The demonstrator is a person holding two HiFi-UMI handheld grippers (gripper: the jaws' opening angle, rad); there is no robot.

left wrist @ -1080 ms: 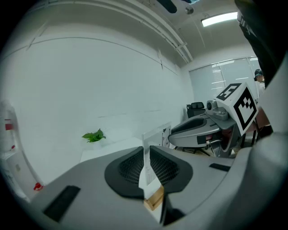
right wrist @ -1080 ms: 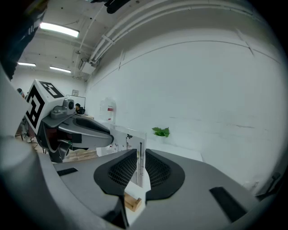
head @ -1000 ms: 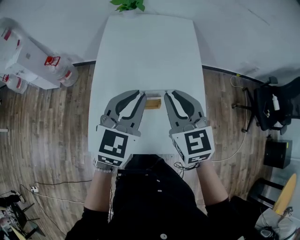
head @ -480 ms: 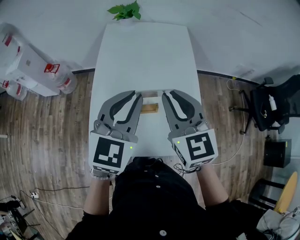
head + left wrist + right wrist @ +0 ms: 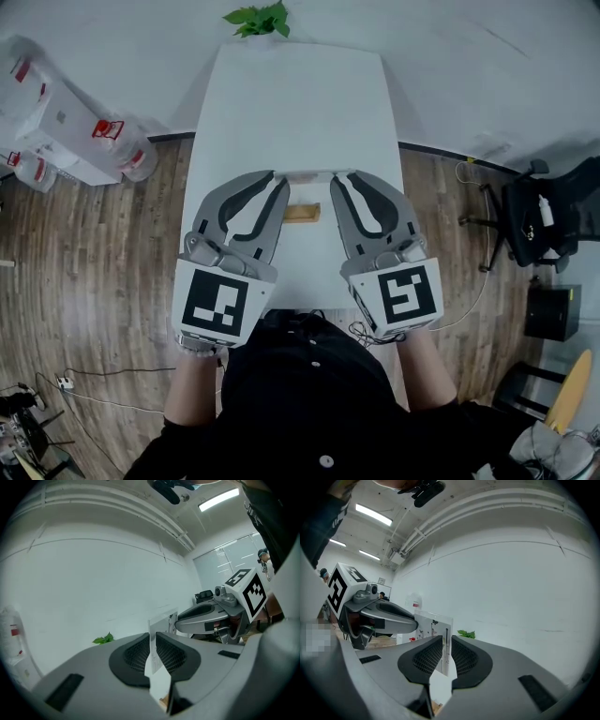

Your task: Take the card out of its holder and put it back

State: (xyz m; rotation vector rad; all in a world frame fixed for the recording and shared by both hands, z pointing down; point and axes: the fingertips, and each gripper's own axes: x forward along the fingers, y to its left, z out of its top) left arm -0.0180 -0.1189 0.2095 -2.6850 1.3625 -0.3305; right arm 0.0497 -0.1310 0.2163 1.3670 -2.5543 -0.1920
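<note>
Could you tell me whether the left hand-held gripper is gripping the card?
Yes, the left hand-held gripper has its jaws closed on the card's edge.

The left gripper [image 5: 272, 178] and right gripper [image 5: 345, 178] are showing grey shells, black mesh-patterned pads [image 5: 136, 656] and black-and-white square markers [image 5: 222, 302]. The card [image 5: 432, 629] is showing white with small dark figures. The holder [image 5: 302, 213] is showing tan wood, the table [image 5: 300, 103] plain white.
</note>
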